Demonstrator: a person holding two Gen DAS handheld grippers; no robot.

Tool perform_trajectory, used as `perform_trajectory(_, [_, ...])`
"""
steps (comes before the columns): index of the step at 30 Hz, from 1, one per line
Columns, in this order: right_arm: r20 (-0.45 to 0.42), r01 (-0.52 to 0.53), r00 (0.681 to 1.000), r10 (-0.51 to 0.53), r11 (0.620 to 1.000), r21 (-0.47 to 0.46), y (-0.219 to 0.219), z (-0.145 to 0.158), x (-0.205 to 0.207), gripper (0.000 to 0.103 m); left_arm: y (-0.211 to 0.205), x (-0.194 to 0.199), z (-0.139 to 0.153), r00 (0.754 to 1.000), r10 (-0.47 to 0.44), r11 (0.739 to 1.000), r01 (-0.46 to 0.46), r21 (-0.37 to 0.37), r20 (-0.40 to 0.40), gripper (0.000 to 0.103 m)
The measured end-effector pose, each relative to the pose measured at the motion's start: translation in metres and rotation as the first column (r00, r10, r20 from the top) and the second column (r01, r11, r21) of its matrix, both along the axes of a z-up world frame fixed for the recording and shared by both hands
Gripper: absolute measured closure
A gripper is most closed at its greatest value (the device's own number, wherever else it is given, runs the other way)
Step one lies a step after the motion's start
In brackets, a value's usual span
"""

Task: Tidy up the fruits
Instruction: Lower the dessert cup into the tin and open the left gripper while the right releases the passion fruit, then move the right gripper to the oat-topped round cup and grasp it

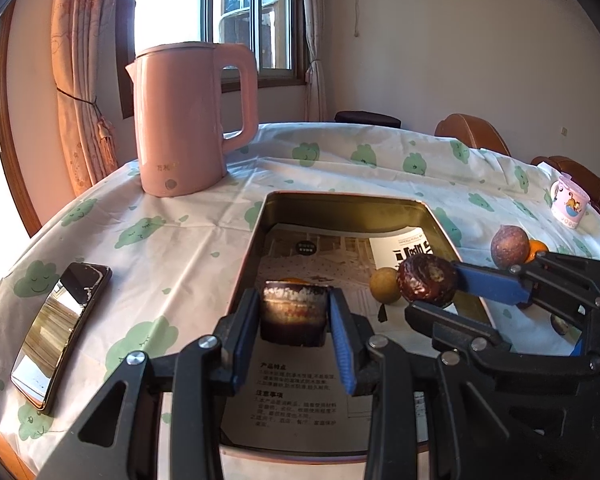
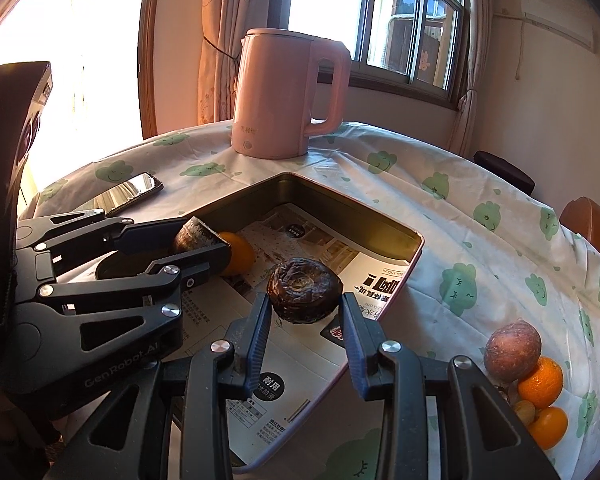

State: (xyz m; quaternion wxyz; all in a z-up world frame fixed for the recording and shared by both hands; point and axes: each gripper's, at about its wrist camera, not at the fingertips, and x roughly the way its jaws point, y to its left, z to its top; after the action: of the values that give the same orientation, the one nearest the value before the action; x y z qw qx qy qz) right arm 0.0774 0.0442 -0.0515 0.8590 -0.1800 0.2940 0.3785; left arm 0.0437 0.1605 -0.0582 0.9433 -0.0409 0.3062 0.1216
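My left gripper [image 1: 294,302] is shut on a dark brown fruit [image 1: 292,316] with a pale top, held over the near part of an open metal tin [image 1: 340,197]. My right gripper [image 1: 432,290] reaches in from the right and is shut on a dark wrinkled fruit [image 1: 426,280] over the same tin. In the right wrist view, the right gripper [image 2: 305,300] pinches the wrinkled fruit [image 2: 304,290], and the left gripper [image 2: 204,238] holds its dark fruit [image 2: 194,236] just in front of an orange [image 2: 240,254] lying in the tin [image 2: 356,204]. A small yellowish fruit [image 1: 386,284] also lies inside.
A purple round fruit [image 2: 512,350], oranges [image 2: 540,376] and small yellow fruits [image 2: 524,412] sit on the cloth right of the tin. A pink kettle [image 1: 192,120] stands behind the tin, a phone [image 1: 60,336] lies left of it, and a mug [image 1: 568,202] is at far right. Printed paper lines the tin.
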Motion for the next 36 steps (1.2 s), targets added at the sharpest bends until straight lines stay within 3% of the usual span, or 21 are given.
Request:
perform_trajectory(7, [0.012,0.01,1.0,-0.01,1.0,0.001,0.0,0.001,0.0,0.062,0.002,-0.002,0.001,1.0,0.022,1.0,-0.022,0.001,0.012,0.06])
perform_trajectory(15, [0.028,0.042,0.999,-0.043,0.999,0.033,-0.008,0.005,-0.002,0.048,0.0,-0.009,0.007,0.999,0.028,1.0,-0.028,0.001,0.031,0.059])
perform_trajectory(17, [0.022,0.05,0.998,-0.051,0.997,0.052,-0.013,0.007,-0.001,0.042,-0.001,-0.011,0.009,0.999,0.03,1.0,-0.03,-0.002,0.042,0.051])
perform_trajectory(20, [0.022,0.066,0.997,-0.068,0.995,0.073,-0.02,0.009,0.0,0.041,-0.003,-0.015,0.013,0.997,0.048,0.999,-0.049,0.021,0.061,0.034])
perform_trajectory(24, [0.033,0.095,0.995,-0.098,0.992,0.08,-0.035,0.013,-0.003,0.039,-0.008,-0.02,0.02,0.995,0.026,1.0,-0.026,0.004,0.096,0.02])
perform_trajectory(26, [0.03,0.119,0.992,-0.122,0.989,0.09,-0.048,0.017,-0.003,0.039,-0.016,-0.023,0.025,0.993,0.016,1.0,-0.018,0.012,0.117,0.01])
perform_trajectory(33, [-0.01,0.267,0.963,-0.268,0.958,0.108,-0.133,0.024,0.0,0.039,-0.048,-0.026,0.036,0.987,-0.046,0.999,0.044,0.021,0.154,0.008])
perform_trajectory(36, [-0.026,0.333,0.943,-0.331,0.94,0.07,-0.167,0.017,0.0,0.039,-0.066,-0.023,0.037,0.985,-0.083,0.996,0.079,0.03,0.154,0.007])
